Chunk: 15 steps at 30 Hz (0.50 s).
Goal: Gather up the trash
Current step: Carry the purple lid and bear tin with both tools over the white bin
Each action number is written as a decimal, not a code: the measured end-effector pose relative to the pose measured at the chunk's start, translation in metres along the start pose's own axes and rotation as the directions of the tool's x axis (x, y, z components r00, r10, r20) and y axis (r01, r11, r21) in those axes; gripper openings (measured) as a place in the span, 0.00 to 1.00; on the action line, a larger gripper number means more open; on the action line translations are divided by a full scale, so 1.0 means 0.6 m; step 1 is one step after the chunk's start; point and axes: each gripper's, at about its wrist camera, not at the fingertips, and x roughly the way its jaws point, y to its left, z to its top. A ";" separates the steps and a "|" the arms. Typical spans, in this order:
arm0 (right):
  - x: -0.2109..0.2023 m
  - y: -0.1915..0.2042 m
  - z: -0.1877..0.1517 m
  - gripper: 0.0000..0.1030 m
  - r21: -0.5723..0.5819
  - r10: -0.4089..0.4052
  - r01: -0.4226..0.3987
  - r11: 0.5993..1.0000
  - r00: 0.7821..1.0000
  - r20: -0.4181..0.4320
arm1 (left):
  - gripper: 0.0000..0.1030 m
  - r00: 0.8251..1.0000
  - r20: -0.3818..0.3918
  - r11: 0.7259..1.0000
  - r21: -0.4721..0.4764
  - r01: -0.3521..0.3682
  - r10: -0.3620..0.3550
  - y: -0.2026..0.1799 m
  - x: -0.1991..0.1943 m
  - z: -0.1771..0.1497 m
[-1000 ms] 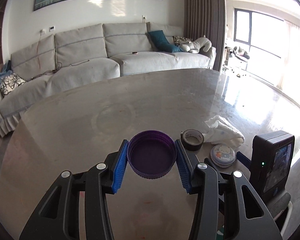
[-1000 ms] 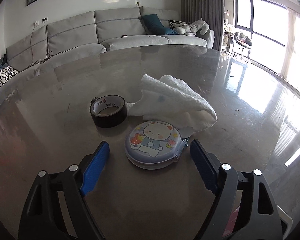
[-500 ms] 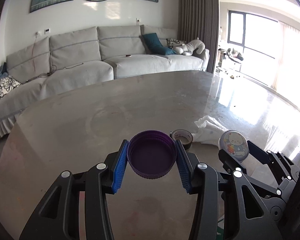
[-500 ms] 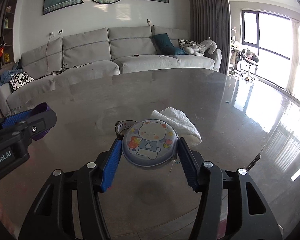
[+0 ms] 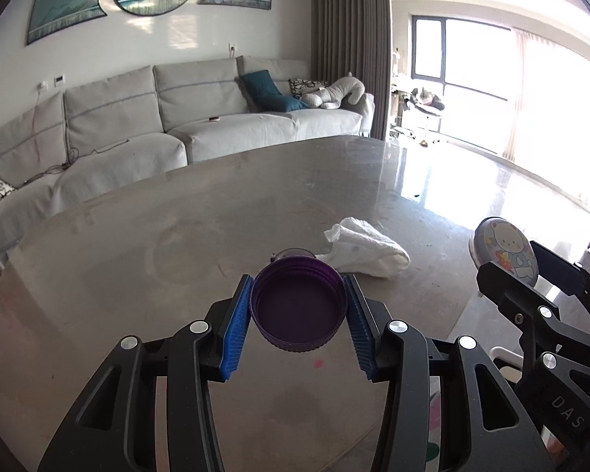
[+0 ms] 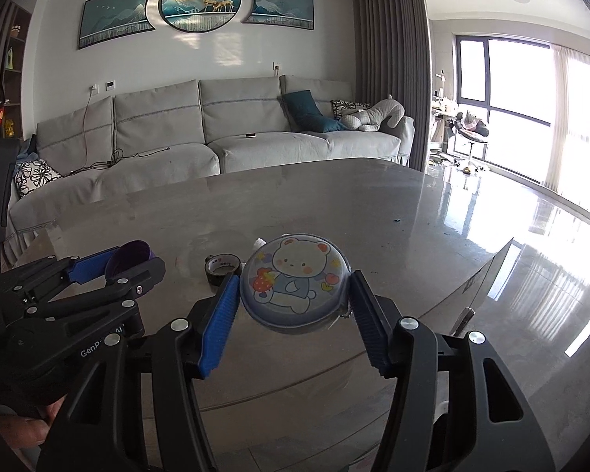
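Left wrist view, left gripper [image 5: 298, 316]: closed on one purple screw cap [image 5: 298, 308], open side up, pinched by its rim between the two blue pads and held above the table [image 5: 137, 259].
Left wrist view, right gripper [image 5: 527, 271]: seen at the right edge, clamped on one round cartoon-bear tin [image 5: 505, 249], tilted on edge and lifted clear of the tabletop.
Left wrist view, left on the table: one crumpled white paper towel [image 5: 367, 247] lies just beyond the cap; the top of one tape roll [image 5: 293, 252] peeks out right behind the cap, mostly hidden.
Right wrist view, right gripper [image 6: 295, 306]: gripping the bear tin [image 6: 295, 283] by its sides, picture face toward the camera, raised above the table [image 6: 373, 212].
Right wrist view, left gripper [image 6: 116, 265]: at the left, holding the purple cap [image 6: 129, 261], near but apart from the tin.
Right wrist view, table: one black tape roll [image 6: 221, 269] stands on the surface just left of the tin; only a white sliver of the paper towel [image 6: 259, 242] shows above the tin.
Step in hand: both tools look loaded, so this reads as the carry stage, two pieces picked up and not yet dropped.
Next move: probably bringing both items to a bin, which no view shows, then spreading the fingers over it; towel and tape roll remain for a later pass.
Count: two grippers, one cap, one tin, one towel, one tape roll.
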 end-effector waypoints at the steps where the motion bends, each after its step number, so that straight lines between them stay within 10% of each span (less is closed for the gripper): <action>1: -0.005 -0.006 -0.002 0.56 0.004 -0.009 0.009 1.000 1.000 0.000 | 0.44 1.000 -0.003 1.000 0.009 0.020 -0.020 -0.010 -0.001 -0.004; 15: -0.085 -0.115 -0.069 0.56 0.076 -0.183 0.184 0.980 0.983 -0.019 | 0.45 0.962 -0.079 0.953 0.136 0.270 -0.262 -0.181 -0.015 -0.049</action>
